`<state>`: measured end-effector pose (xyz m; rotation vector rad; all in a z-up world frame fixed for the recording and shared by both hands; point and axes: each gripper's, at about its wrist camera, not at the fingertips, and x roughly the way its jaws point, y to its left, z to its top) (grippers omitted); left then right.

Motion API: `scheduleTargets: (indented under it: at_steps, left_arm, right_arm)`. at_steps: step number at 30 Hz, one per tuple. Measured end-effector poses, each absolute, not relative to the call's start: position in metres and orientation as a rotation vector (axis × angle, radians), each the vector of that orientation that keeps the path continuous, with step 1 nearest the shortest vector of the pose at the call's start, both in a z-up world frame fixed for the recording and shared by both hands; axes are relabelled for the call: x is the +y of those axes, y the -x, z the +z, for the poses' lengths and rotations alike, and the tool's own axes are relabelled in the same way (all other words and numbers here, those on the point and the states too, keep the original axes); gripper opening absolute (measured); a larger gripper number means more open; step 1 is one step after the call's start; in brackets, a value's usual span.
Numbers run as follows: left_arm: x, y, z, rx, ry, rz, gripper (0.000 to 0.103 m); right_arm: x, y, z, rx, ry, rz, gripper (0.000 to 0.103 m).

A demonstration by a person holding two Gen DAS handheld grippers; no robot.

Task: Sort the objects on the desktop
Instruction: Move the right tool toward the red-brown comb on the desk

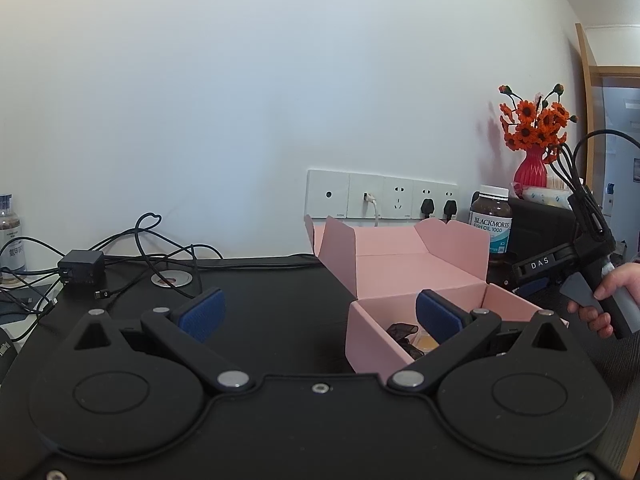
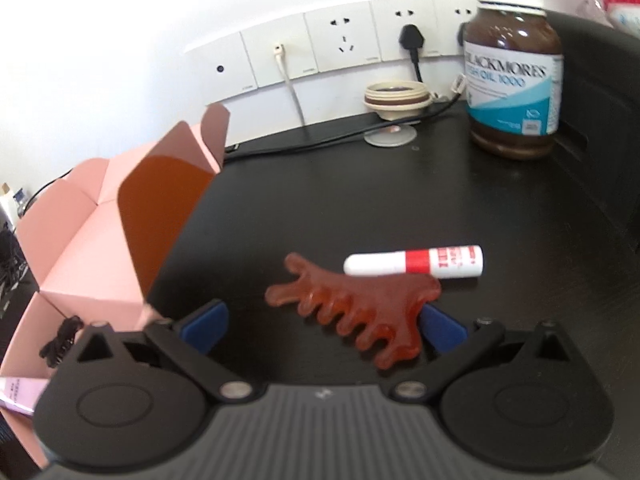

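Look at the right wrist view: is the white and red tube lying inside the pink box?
No, the white and red tube lies on the black desk, right of the pink box and just behind the amber comb.

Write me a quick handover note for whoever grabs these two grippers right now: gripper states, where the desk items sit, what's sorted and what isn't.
Left gripper: open, empty, at the front left of the pink box.
Right gripper: open, empty, low over the amber comb, which lies on the black desk between its fingers.
Red-and-white tube: on the desk just behind the comb.
Fish oil bottle: upright at the back, near the sockets.
Done: the box, flaps open, already holds a few items, one dark, one yellowish.
Left: comb and tube; probably shut on the comb next and carry it to the box.
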<state>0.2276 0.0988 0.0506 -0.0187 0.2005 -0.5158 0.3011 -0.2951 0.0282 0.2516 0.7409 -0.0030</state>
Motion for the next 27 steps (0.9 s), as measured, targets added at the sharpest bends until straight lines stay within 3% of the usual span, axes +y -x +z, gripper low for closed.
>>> scheduleTargets:
  at_steps: [27]
  left_arm:
    - [0.101,-0.228,0.051,0.197,0.039,-0.509,0.103]
  right_arm:
    - [-0.293,-0.315,0.013,0.733,-0.064,0.032,0.102]
